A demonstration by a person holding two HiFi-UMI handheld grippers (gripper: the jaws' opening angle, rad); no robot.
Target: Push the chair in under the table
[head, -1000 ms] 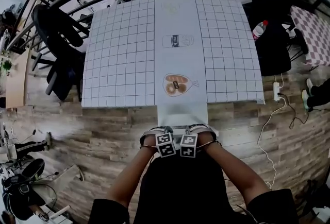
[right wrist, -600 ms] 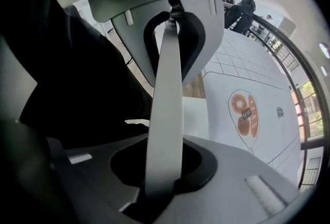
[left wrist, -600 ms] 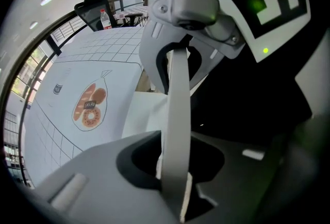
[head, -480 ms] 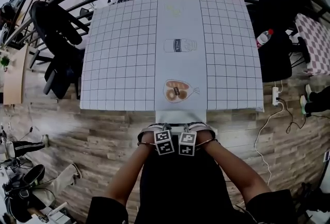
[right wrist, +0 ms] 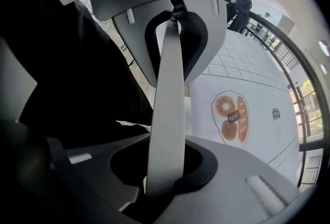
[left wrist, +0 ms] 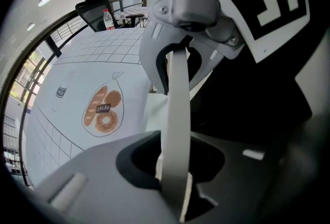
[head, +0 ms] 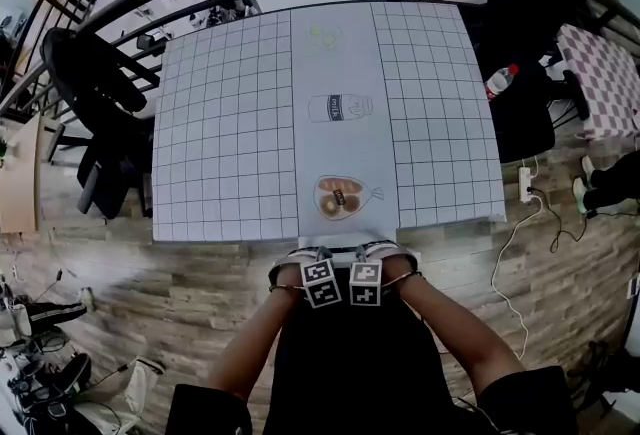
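Tabletop [head: 230, 123] under a white cloth with a black grid and a plain strip down its middle.
- Drawings on the strip: a bottle lettered "MILK" [head: 340, 108] at mid-tabletop. A bag of loaves and a ring roll tagged "BREAD" [head: 345, 198] [left wrist: 103, 109] lies toward the tabletop's near edge. A faint sketch [head: 325, 38] at the far end is unreadable.
- Chair [head: 345, 241]: pale grey, at the middle of the tabletop's near edge. Only a sliver of it shows between that edge and the grippers.
- Left gripper [head: 318, 255] [left wrist: 172, 187]: the chair's thin top rail [left wrist: 175, 115] runs up between the jaws, pads against it. The jaws stand narrow and are opening slightly.
- Right gripper [head: 365, 255] [right wrist: 165, 176]: just beside the left one, on the same rail [right wrist: 167, 115], jaws narrow and clamped on it.
- Both point steeply down, marker cubes side by side.
- Black office chair [head: 100, 93] off the tabletop's left side.
- Red-capped water bottle [head: 500, 81] [left wrist: 107, 18] beyond the tabletop's right far corner; its label is too small to read.
- White power strip [head: 524, 185] on the wood-plank floor, right of the tabletop.
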